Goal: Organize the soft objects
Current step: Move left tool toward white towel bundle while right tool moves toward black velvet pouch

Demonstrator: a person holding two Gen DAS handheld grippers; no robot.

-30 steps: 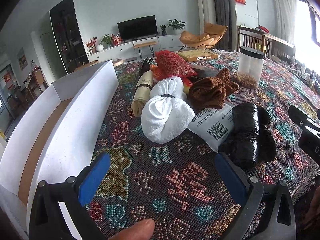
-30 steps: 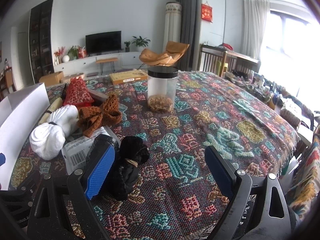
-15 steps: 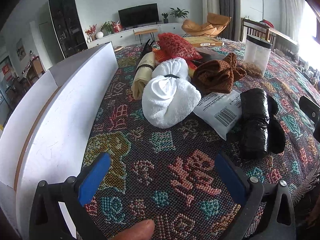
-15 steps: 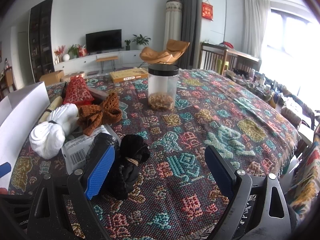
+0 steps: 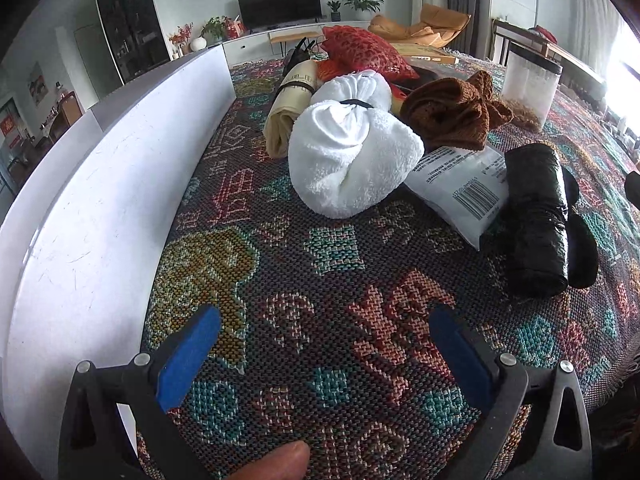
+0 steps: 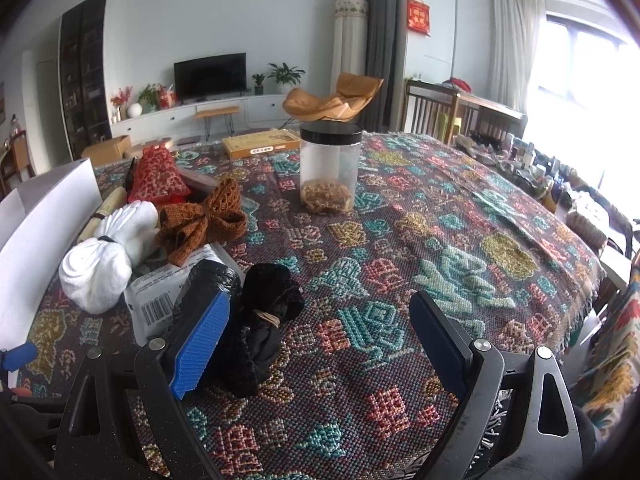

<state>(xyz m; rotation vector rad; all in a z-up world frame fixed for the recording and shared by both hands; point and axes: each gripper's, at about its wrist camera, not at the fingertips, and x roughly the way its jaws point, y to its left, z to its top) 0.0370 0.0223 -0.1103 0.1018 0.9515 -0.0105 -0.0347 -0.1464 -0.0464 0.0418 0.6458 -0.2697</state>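
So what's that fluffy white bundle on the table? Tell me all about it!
The white towel looks like soft terry cloth, bunched into a round bundle and cinched by a black band near its far end. It lies on its side on the patterned tablecloth, touching a beige roll on one side and a white packet on the other. Neither gripper touches it.

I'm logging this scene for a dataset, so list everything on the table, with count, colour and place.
towel bundle: 1, white, tied with a black band, mid-table
knit bundle: 1, brown, behind the towel
black roll: 1, shiny black, right of the packet
black cloth: 1, tied, beside the roll
packet: 1, white with barcode, partly under the roll
beige roll: 1, left of the towel
red pouch: 1, far end of the pile
jar: 1, clear, black lid, apart
flat box: 1, yellow, far edge
white box: 1, left side
left gripper: open, empty
right gripper: open, empty
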